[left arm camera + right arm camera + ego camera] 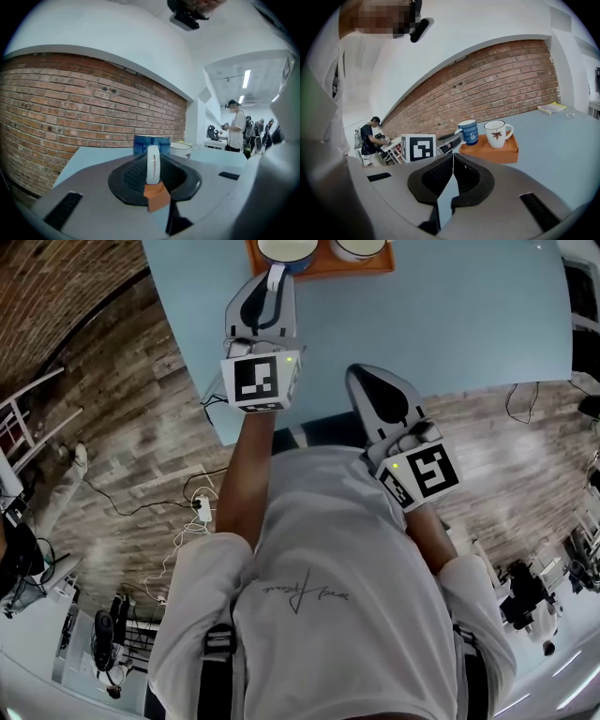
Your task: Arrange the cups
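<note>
The person stands at a pale blue counter (450,324) with a gripper in each hand. At the far edge sits an orange tray (490,152) with two cups side by side on it: a blue cup (468,132) with a white swirl at the tray's left end, and a white cup (497,133) with a brown leaf on it just to its right, its handle facing right.

The left gripper (275,277) reaches out over the counter to the tray, and its jaws are clenched on the blue cup's white handle (153,164) – the handle stands upright between the two pads, with the cup's blue wall right behind it and a corner of the tray showing below. Whether the cup's base rests fully on the tray, I cannot tell. The gripper's marker cube (418,147) sits back toward the person's wrist.

The right gripper (358,373) hangs back near the counter's near edge, well apart from the tray and close to the person's body. Its jaws are pressed together with nothing between them – only a thin seam shows where the pads meet.

Behind the counter runs a brick wall (70,108).
</note>
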Motion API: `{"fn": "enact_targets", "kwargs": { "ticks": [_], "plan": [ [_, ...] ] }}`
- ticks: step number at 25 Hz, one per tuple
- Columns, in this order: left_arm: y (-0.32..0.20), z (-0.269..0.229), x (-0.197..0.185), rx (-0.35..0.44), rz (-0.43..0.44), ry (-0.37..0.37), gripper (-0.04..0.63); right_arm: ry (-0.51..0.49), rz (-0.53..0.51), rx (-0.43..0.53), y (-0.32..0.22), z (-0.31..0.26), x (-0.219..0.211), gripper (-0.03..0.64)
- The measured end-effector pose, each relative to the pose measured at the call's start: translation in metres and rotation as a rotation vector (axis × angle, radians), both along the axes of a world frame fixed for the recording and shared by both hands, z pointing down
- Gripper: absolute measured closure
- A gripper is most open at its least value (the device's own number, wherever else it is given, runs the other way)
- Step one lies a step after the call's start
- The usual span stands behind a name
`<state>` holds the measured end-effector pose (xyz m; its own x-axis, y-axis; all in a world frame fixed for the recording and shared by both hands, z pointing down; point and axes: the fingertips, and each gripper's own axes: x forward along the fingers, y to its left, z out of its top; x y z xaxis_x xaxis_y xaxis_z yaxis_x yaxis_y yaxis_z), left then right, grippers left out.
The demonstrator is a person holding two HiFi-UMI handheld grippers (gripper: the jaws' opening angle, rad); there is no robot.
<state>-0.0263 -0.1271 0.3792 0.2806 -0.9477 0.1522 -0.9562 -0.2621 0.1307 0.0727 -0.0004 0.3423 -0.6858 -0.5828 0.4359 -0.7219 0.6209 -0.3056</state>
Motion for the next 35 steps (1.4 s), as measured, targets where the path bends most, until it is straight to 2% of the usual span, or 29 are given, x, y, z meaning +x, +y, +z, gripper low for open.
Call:
{"fn": "enact_targets", "kwargs": {
  "ticks": [9, 18, 24, 35],
  "plan": [
    [-0.003, 0.013, -0.007, -0.011, -0.145, -0.032, 0.537, 0.013, -0.004, -0.016, 0.006, 0.010, 0.001, 0.597],
    [-0.015, 0.019, 0.003, 0.015, -0.197, -0.053, 0.537, 0.026, 0.033, -0.050, 0.005, 0.021, 0.011, 0.597],
    [-0.014, 0.026, 0.003, 0.006, -0.273, -0.053, 0.537, 0.036, 0.045, -0.073, 0.008, 0.029, 0.018, 0.595],
    [-0.008, 0.025, 0.016, 0.019, -0.286, -0.090, 0.537, 0.038, 0.034, -0.098, 0.013, 0.035, 0.018, 0.597]
  ]
}}
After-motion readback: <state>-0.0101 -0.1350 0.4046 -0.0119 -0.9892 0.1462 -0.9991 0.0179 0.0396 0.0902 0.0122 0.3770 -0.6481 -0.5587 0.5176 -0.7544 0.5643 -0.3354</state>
